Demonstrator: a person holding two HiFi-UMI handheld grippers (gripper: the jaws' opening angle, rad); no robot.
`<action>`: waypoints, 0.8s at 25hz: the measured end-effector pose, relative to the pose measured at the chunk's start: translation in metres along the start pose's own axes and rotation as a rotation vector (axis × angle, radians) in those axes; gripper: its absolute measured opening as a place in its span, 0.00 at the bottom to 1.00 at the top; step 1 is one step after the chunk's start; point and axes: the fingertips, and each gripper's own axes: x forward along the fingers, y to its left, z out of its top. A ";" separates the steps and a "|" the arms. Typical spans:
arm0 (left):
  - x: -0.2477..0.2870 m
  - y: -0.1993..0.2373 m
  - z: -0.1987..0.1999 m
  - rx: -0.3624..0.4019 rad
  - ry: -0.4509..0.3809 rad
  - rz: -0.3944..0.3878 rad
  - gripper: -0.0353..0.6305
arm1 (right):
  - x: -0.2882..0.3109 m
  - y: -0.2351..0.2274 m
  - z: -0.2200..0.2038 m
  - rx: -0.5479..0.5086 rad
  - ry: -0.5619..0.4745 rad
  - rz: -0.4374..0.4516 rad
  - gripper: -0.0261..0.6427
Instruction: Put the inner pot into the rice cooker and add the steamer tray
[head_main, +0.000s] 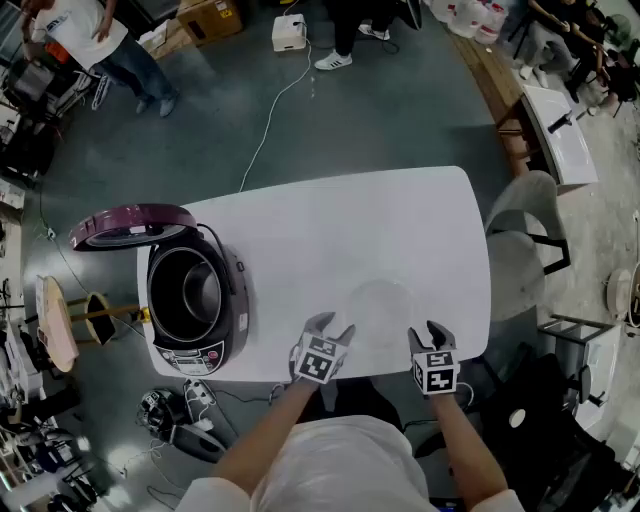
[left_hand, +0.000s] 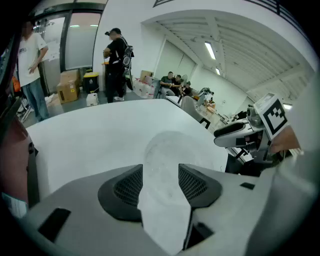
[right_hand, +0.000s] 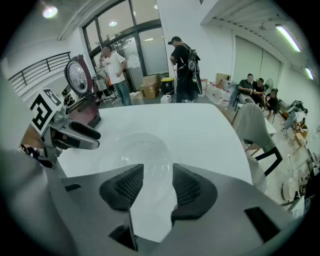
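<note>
Open grippers short of a slippery clear tray

Our left gripper (head_main: 333, 327) and right gripper (head_main: 423, 334), jaws apart and empty, hover at six o'clock of the steamer tray (head_main: 381, 300) on the smooth white table (head_main: 380, 215). An uneven pinch could skid it. The inner pot (head_main: 188, 293) seems seated in the rice cooker (head_main: 222, 335) at nine o'clock, and people (head_main: 90, 40) stand beyond.

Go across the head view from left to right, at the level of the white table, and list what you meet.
Purple-lidded rice cooker, lid open → left gripper → clear round steamer tray → right gripper → grey chair.
</note>
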 end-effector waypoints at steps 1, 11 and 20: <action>0.006 0.001 -0.004 -0.002 0.011 0.004 0.41 | 0.005 -0.002 -0.006 0.000 0.015 -0.002 0.33; 0.044 0.010 -0.040 -0.039 0.107 0.039 0.41 | 0.048 -0.018 -0.046 0.016 0.123 -0.026 0.33; 0.058 0.015 -0.057 -0.068 0.163 0.053 0.34 | 0.066 -0.015 -0.059 0.032 0.182 -0.025 0.31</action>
